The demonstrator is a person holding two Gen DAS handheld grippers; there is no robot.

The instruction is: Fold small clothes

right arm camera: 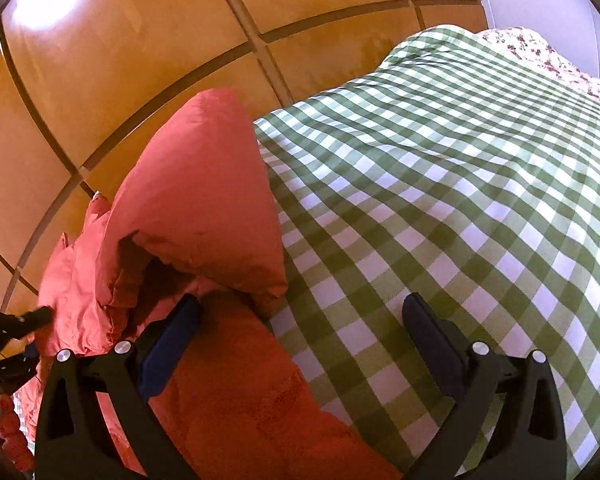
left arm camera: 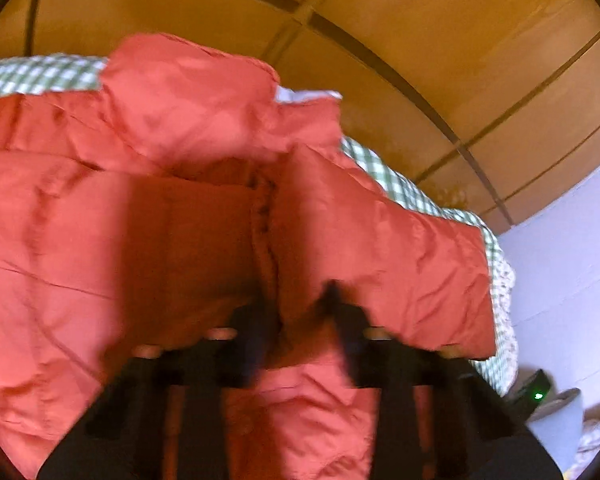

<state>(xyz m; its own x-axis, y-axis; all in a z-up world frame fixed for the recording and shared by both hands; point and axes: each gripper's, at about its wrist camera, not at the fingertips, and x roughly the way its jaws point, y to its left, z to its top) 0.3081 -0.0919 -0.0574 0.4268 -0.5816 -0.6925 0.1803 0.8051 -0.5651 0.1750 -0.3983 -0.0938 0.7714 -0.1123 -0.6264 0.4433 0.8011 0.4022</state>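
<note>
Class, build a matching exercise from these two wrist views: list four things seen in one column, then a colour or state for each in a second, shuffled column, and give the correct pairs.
Column 1
1. puffy jacket
2. bed cover
3. left tool
4. right tool

Column 2
A. green and white checks
B. fingers spread wide, nothing between them
C. orange-red, lying rumpled on the bed
D. fingers close together, pinching jacket fabric

Pairs: 1-C, 2-A, 3-D, 4-B
</note>
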